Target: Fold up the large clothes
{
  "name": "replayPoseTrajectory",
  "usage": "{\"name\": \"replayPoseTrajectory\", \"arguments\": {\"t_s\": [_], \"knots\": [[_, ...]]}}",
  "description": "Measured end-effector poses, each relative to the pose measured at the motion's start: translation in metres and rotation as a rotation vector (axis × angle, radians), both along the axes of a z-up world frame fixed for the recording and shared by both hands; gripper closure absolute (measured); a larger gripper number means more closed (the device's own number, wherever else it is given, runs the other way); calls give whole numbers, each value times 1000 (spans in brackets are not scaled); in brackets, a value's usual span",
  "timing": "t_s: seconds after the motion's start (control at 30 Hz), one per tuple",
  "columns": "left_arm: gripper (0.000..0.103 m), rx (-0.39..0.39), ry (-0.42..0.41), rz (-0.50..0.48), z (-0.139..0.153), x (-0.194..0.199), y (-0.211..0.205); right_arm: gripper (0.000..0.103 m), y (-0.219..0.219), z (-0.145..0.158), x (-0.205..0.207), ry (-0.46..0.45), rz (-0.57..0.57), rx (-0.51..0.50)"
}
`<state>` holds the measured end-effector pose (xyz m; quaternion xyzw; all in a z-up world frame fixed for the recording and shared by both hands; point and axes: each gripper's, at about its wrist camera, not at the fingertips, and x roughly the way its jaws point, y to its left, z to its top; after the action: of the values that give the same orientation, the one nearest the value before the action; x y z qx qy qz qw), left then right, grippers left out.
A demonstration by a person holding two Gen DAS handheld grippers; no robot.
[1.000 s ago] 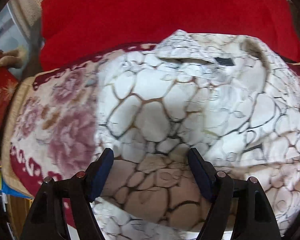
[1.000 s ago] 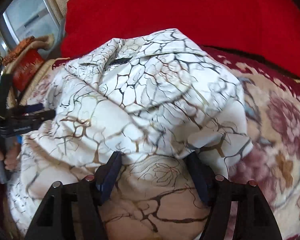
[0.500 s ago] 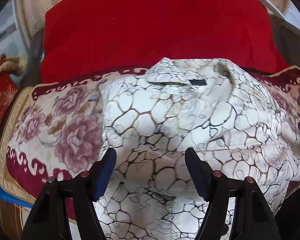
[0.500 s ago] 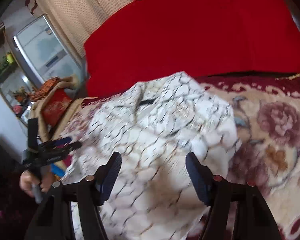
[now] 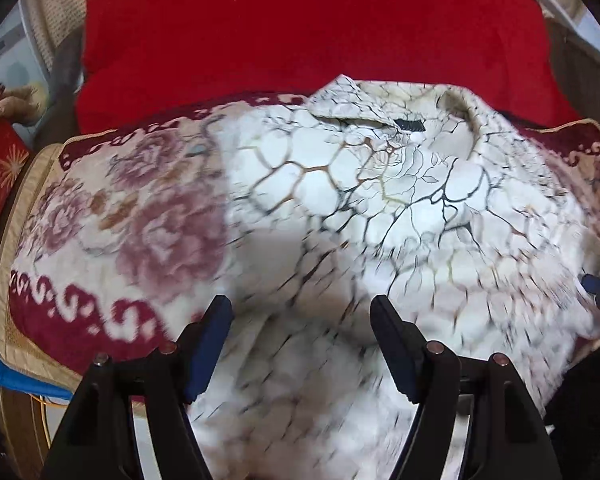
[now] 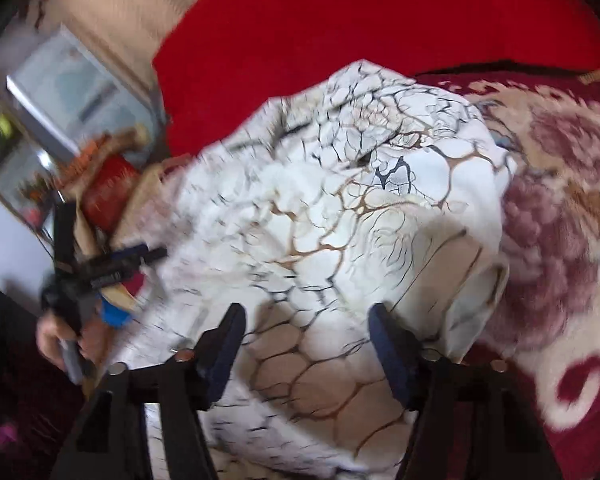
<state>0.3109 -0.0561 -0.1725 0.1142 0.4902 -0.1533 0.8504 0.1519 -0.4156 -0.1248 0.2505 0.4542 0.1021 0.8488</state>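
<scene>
1. Shirt [image 5: 380, 208] lies ahead of both tongs, spread on the floral blanket [image 5: 112, 216], its collar [image 5: 380, 112] at the far end against the red cushion [image 5: 300, 24]. I read its long axis as running from the collar back toward me, with the hem end passing under both tools.

2. Left gripper [image 5: 302, 344] hovers over the shirt's near left part, close to the cloth edge that borders the bare blanket. Its jaws stand wide apart and I see nothing pinched between them; whether the pads brush the fabric I cannot tell, the near cloth is blurred.

3. Right gripper [image 6: 306, 344] sits over the shirt's near right part, just inside a folded flap [image 6: 472, 280] at the shirt's right edge. Its jaws gape equally wide and are empty.

4. Each tool is nearer its own side of the shirt, so I judge the next fold needs both to close on the near hem and carry it toward the collar.
</scene>
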Motion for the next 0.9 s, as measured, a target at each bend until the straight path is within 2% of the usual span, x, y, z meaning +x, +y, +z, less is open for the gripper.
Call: {"name": "replayPoseTrajectory", "arguments": {"t_s": [0.07,0.17,0.3,0.47,0.53,0.67,0.73,0.83,0.87,0.9], "knots": [[26,-2,-1,0,10,-9,17,27,7,9,-18,-21,21,23],[25,6,-17,-3,24,-36,53,26,28,20,-46,-65,86,10],[21,-31,2,-27,32,-71,91,21,56,20,-78,-55,165,-4],[19,-117,78,-18,23,-117,135,21,102,-1,-108,32,253,-51],[19,-153,116,5,13,-132,150,21,116,-17,-104,64,275,-84],[19,-176,168,53,-11,-157,175,21,144,-37,-98,124,305,-209],[19,-213,197,81,-21,-163,187,21,154,-47,-92,171,325,-239],[19,-311,264,117,-35,-170,205,21,160,-66,-87,230,322,-290],[19,-345,275,121,-38,-171,210,22,160,-71,-86,251,320,-296],[18,-380,282,119,-41,-172,213,32,157,-78,-86,291,310,-292]]}}
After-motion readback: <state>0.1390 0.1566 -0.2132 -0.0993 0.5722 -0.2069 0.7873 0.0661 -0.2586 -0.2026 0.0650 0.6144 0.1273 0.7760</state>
